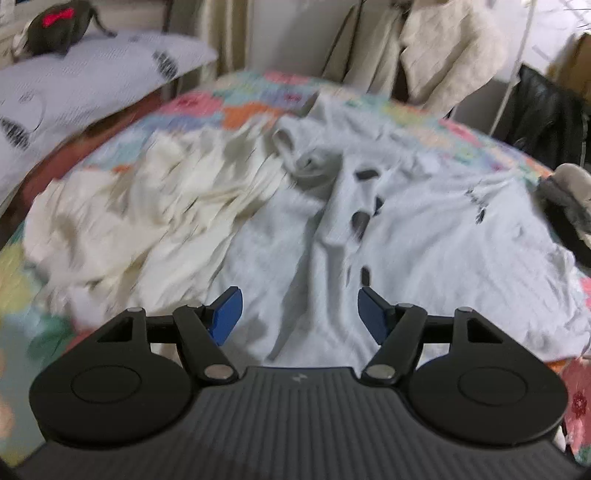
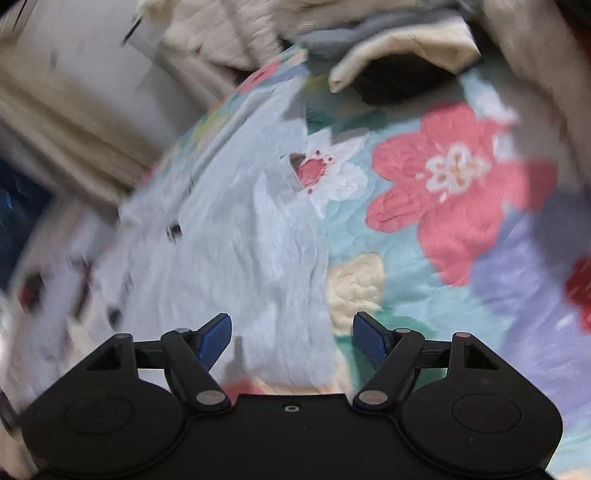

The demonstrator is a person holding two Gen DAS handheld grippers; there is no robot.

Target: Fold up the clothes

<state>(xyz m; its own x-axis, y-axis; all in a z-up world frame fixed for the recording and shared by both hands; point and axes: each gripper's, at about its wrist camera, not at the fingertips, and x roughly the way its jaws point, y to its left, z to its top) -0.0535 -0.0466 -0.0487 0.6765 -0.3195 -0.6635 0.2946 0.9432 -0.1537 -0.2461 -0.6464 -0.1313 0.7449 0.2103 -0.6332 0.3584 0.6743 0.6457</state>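
Both views are smeared with motion blur, so fine detail is lost. On the bed lies a floral patchwork quilt (image 1: 255,96) in pink, teal, lilac and cream. Two loose garments rest on it side by side and touching: a pale grey-white shirt with small dark printed marks (image 1: 424,229), rumpled and spread across the middle and right, and a crumpled cream-coloured garment (image 1: 147,214) bunched to its left. In the right wrist view the pale shirt (image 2: 236,236) covers the left part of the quilt (image 2: 461,192), its edge running down toward the gripper.

The left gripper (image 1: 300,314) hangs above the near hem of the pale shirt — its two blue-padded fingers spread wide, nothing between them. The right gripper (image 2: 291,341) is likewise spread apart and empty, poised over the shirt's edge where cloth meets quilt.

Beyond the bed, one cream fleecy jacket (image 1: 443,48) hangs on the wall, one black jacket (image 1: 546,122) hangs to the right, and one grey-patterned pillow (image 1: 81,81) sits at the left — a dark plush toy with a red bow (image 1: 55,29) rests on top of it.
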